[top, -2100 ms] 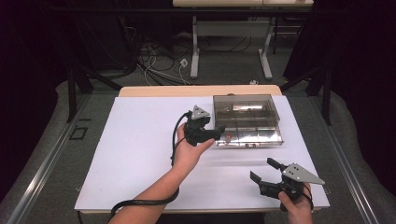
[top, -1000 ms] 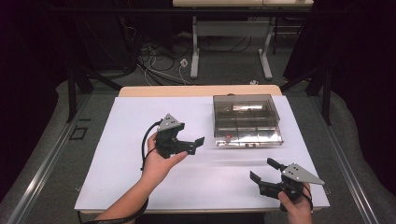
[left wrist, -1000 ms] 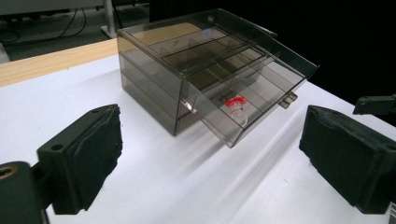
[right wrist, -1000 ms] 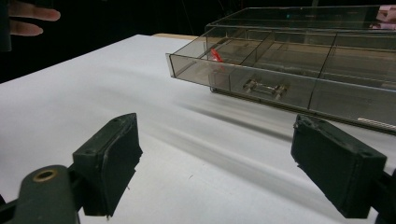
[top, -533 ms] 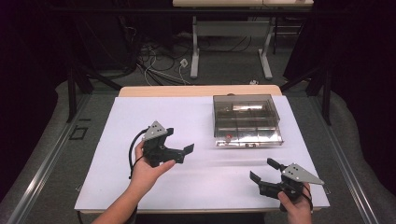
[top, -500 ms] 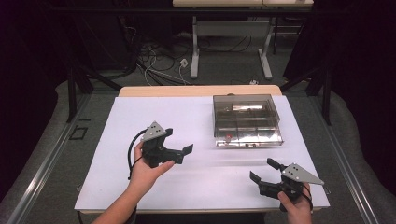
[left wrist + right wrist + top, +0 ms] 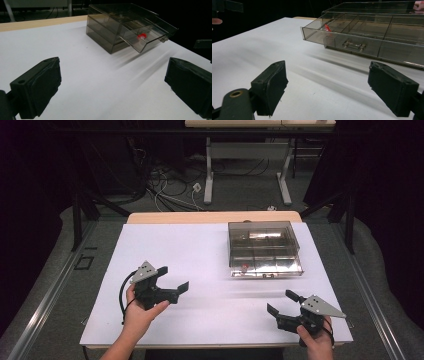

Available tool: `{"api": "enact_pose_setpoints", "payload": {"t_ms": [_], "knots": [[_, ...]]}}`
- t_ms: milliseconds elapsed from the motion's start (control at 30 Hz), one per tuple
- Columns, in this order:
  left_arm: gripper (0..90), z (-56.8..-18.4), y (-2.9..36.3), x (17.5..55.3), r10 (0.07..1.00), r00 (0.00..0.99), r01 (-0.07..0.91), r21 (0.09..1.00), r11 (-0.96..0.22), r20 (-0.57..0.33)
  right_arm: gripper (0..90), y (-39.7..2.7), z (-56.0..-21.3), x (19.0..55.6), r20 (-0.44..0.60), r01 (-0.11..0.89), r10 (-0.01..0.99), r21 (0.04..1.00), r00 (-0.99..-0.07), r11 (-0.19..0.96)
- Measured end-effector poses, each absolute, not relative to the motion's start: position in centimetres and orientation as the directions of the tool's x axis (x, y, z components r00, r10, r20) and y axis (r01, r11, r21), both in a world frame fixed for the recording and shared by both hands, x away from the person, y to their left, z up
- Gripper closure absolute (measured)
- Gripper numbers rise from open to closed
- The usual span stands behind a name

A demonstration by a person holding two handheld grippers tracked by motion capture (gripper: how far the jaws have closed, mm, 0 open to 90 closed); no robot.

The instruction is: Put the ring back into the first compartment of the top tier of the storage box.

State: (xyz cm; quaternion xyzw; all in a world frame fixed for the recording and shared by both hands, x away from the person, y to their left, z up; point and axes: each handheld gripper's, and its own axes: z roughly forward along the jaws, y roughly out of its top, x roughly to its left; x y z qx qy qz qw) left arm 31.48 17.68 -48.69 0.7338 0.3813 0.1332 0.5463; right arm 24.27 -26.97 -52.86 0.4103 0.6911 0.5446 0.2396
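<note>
Since two seconds ago the left hand-held gripper (image 7: 172,279) has drawn back from the smoked-plastic drawer box (image 7: 264,249) toward the near left part of the white desk (image 7: 200,245), sinking a little as it went. Its jaws have just been opening and now stand wide, with nothing between them. The right hand-held gripper (image 7: 284,302) has kept its place near the front right edge, released as well, jaws spread and empty, pointing up toward the box.

That box sits on the far right half of the desk, well apart from both grippers. Its lower drawer (image 7: 362,45) is pulled partway out toward the person, a small metal handle (image 7: 354,45) on its front. Inside the drawer's left-hand compartment lies a small red piece (image 7: 142,36), seen through the tinted wall.
</note>
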Motion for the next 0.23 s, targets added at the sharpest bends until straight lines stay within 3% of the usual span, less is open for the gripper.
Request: {"api": "enact_pose_setpoints", "payload": {"t_ms": [233], "knots": [[0.4,-49.5,19.2,30.8,0.713,0.668,0.406,0.907,-0.113,-0.210,15.0,-26.9,-52.9,24.3,0.111,0.301,0.829,0.951,-0.548,0.072]]}}
